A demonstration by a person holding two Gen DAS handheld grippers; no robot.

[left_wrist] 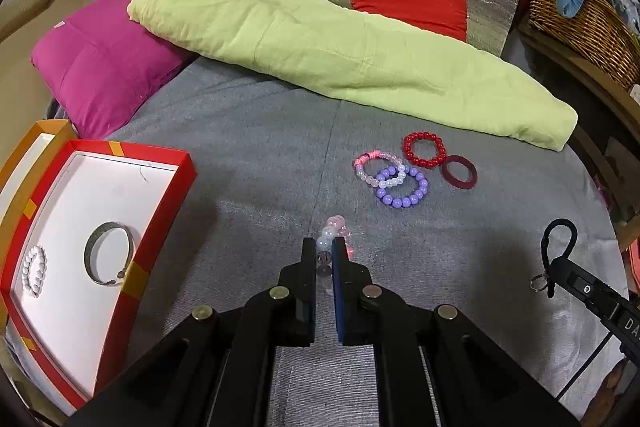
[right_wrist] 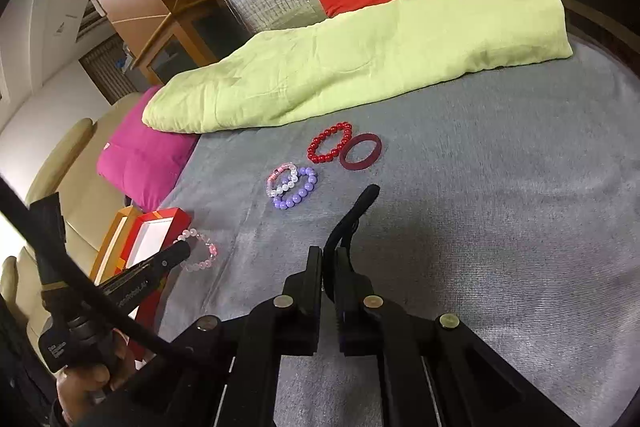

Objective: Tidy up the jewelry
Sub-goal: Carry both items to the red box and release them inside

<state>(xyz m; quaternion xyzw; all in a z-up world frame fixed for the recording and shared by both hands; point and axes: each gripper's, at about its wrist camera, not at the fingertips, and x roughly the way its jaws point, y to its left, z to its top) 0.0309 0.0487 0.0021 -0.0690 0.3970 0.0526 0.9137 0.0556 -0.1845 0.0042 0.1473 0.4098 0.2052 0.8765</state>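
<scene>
Both grippers clamped on bracelets above the grey bedspread.

Low centre, the left gripper pinches a pale pink bead bracelet; at right, the right gripper grips a black cord bracelet. Lower left, the red box holds a metal bangle and a white bead bracelet. Mid-frame lie four loose bracelets, below the green blanket.

On your left the box sits at the edge of the bed, with two bracelets inside. Ahead, four more bracelets lie together on the bed, and behind them the folded blanket lies across, one end on a pillow.
</scene>
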